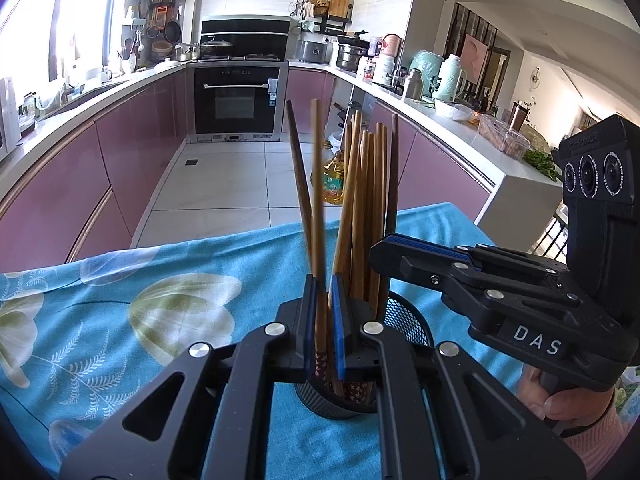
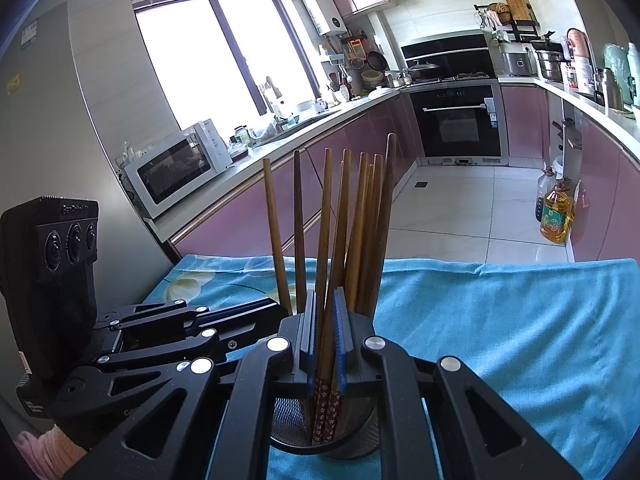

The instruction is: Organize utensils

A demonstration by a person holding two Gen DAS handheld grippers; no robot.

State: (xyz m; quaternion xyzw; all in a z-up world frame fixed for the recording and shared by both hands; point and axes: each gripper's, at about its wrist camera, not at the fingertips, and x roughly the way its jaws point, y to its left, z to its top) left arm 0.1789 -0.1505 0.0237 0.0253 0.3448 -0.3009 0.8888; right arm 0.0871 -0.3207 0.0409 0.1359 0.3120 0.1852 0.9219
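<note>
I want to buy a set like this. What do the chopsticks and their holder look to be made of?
The chopsticks look like wood or bamboo: matte brown, visible grain, a few darker, with patterned red-brown bands at the lower ends. The holder looks like black metal mesh, judging by its fine see-through grid and solid rim, though coated plastic cannot be ruled out.

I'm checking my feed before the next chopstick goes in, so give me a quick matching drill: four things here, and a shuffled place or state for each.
1. mesh holder
2. oil bottle
3. microwave
4. left tongs

A. on the floor
B. shut on a chopstick
C. on the blue cloth
D. on the counter

Pairs: 1-C, 2-A, 3-D, 4-B
</note>
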